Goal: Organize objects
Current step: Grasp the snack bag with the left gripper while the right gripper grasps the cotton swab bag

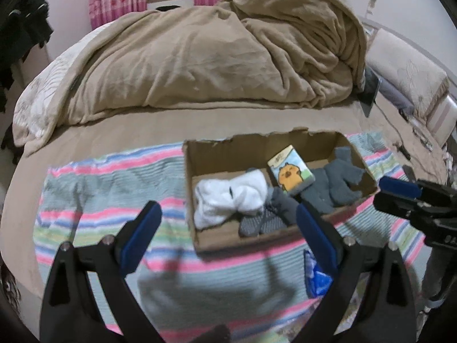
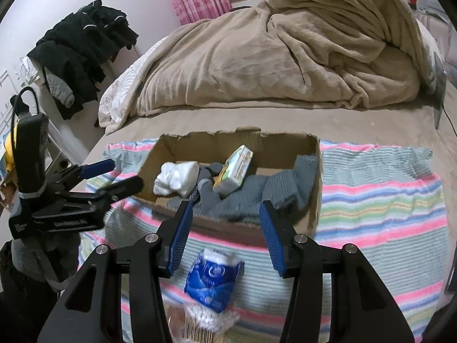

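My left gripper point(image 1: 228, 223) and right gripper point(image 2: 224, 234) both hang wide apart and empty above the striped towel point(image 2: 380, 197). The blue tissue pack point(image 2: 212, 281) lies on the towel just before the cardboard box point(image 1: 285, 145), which holds socks point(image 1: 228, 197) and a cartoon-printed pack point(image 1: 291, 173).

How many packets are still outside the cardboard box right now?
1: the blue packet lies on the striped towel in front of the cardboard box, between the open right hand-held gripper fingers. Others may be hidden below the frame.
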### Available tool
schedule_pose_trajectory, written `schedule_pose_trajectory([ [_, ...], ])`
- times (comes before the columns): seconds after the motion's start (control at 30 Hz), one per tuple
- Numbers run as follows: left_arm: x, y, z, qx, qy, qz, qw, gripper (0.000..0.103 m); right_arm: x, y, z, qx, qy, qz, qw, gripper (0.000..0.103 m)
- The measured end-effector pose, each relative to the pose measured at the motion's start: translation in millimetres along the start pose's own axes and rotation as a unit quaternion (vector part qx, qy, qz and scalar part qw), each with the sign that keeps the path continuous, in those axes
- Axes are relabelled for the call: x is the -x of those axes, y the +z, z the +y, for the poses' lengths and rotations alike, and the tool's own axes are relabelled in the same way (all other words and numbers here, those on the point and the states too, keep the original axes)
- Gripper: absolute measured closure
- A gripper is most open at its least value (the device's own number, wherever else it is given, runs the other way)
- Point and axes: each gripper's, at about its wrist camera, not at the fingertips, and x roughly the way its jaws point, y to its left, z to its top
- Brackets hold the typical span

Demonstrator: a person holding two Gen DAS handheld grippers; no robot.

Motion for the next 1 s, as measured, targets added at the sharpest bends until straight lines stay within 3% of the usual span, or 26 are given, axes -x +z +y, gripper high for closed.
schedule_pose_trajectory([
  [0.07,14,-8,2,0.013,-0.004,-0.008,0.9999,0.007,5,-5,2,0.001,0.0,0.001,1.0,0.05],
  [0.17,28,-20,1,0.022,-0.012,-0.009,0.9997,0.007,12,-13,7,0.007,-0.001,0.002,1.0,0.037],
  [0.57,52,-62,-19,0.027,-0.039,0.005,0.9989,0.007,23,-58,21,0.017,-0.007,0.03,0.999,0.037],
  [1.0,53,-98,-26,0.038,-0.055,0.03,0.9973,0.007,14,-96,24,0.022,-0.019,0.067,0.997,0.037],
])
